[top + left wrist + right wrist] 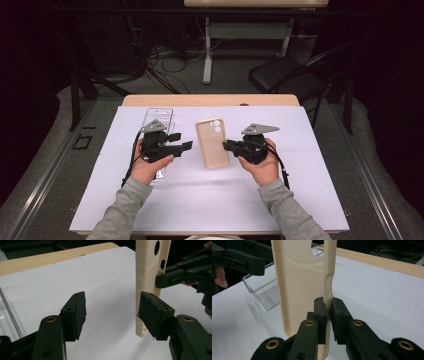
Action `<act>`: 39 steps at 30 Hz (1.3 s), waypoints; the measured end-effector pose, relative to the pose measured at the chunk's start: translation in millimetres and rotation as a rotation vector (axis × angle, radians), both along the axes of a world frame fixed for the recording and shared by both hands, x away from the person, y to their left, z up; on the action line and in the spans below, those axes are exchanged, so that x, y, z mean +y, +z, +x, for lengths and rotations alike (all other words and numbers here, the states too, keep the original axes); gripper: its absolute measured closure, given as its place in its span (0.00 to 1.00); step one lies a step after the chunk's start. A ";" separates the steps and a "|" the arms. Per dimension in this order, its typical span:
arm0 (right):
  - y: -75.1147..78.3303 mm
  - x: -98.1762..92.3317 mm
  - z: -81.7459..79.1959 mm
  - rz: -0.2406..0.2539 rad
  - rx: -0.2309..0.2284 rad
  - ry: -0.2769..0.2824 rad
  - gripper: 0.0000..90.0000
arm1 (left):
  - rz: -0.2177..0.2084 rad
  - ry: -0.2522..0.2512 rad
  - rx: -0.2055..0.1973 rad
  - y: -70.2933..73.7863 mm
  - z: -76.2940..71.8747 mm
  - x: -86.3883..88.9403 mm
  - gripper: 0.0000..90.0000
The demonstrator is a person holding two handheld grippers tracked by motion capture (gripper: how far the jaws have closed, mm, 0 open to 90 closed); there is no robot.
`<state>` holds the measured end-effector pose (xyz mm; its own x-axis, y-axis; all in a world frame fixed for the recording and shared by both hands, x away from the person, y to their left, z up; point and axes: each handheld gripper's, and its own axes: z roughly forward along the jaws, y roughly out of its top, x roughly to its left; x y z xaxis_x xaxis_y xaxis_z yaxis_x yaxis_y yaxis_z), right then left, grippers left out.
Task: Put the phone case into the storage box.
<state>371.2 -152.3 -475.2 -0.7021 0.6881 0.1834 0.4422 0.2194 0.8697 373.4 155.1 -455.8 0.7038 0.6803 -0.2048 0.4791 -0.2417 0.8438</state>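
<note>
The right gripper (pixel 329 315) was clamped on one long edge of the beige phone case (pixel 212 142), holding it just above the white sheet (pixel 210 200) on the bench (pixel 210 100), probably so its open side stayed reachable. The left gripper (pixel 112 315) stood released, its jaws apart, one pad (pixel 152 312) close against the case's other edge and nothing pinched between them. A clear tray (pixel 160 117) lay beyond the left hand (pixel 150 167).

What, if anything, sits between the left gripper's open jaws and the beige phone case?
Nothing visible. The left gripper is open; one pad sits right at the phone case edge, nothing between. The right gripper pinches the case's opposite edge.
</note>
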 end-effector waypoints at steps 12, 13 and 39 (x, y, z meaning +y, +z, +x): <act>-3.2 4.4 -2.4 0.007 -0.005 -0.013 0.92 | 0.031 0.058 0.035 8.8 -4.0 3.3 0.36; -3.3 4.9 -2.8 0.007 -0.005 -0.014 0.92 | 0.028 0.058 0.041 9.3 -4.0 3.8 0.34; -13.0 27.6 -17.3 0.004 -0.029 -0.005 0.92 | 0.123 0.016 -0.090 24.6 -21.1 -10.0 0.27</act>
<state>354.0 -124.7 -488.3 -0.7033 0.6912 0.1661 0.4183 0.2135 0.8829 352.3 145.1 -431.2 0.7041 0.7079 -0.0557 0.4077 -0.3387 0.8480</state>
